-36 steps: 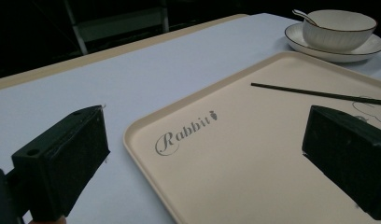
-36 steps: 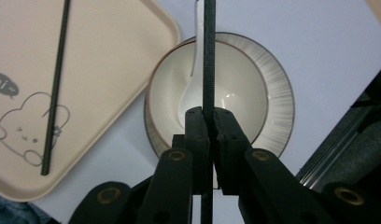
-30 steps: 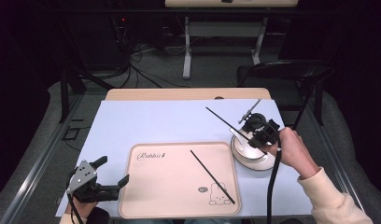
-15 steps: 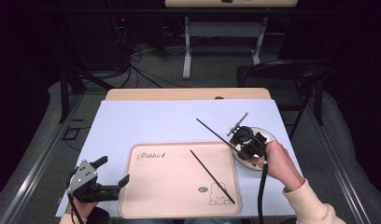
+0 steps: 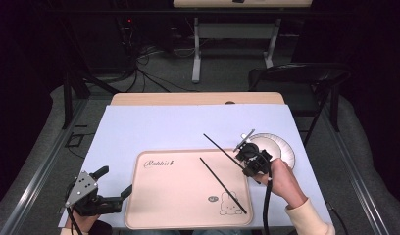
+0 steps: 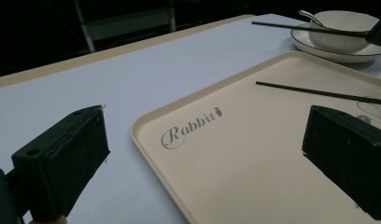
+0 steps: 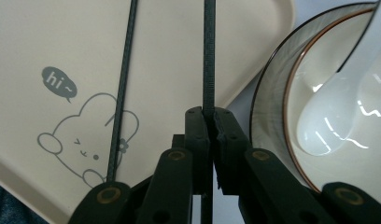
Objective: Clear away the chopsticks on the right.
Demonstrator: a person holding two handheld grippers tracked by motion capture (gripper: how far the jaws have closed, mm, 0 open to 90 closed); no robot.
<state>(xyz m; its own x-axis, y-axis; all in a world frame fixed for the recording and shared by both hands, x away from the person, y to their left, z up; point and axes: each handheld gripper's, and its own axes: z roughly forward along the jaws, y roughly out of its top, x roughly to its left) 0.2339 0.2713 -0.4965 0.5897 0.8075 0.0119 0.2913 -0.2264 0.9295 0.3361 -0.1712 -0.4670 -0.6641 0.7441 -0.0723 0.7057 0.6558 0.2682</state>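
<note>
A beige tray point(image 5: 173, 196) printed with a rabbit lies on the pale blue table. One black chopstick point(image 5: 222, 185) rests diagonally on it. My right gripper point(image 5: 247, 159) hovers at the tray's right edge, shut on a second black chopstick point(image 5: 220, 145) that points away to the far left. In the right gripper view the held chopstick point(image 7: 208, 56) runs straight up from the closed gripper point(image 7: 211, 116), beside the lying chopstick point(image 7: 124, 79). My left gripper point(image 5: 114, 179) stands open at the tray's near left corner, with nothing between its fingers point(image 6: 62, 154).
A white bowl point(image 5: 274, 149) on a dark-rimmed plate stands just right of the tray, with a white spoon point(image 7: 338, 112) in it. A black chair point(image 5: 296, 78) and cables lie beyond the table's far edge.
My right gripper has carried the held chopstick left and nearer, from over the bowl to the tray's right edge. The left gripper has stayed still.
</note>
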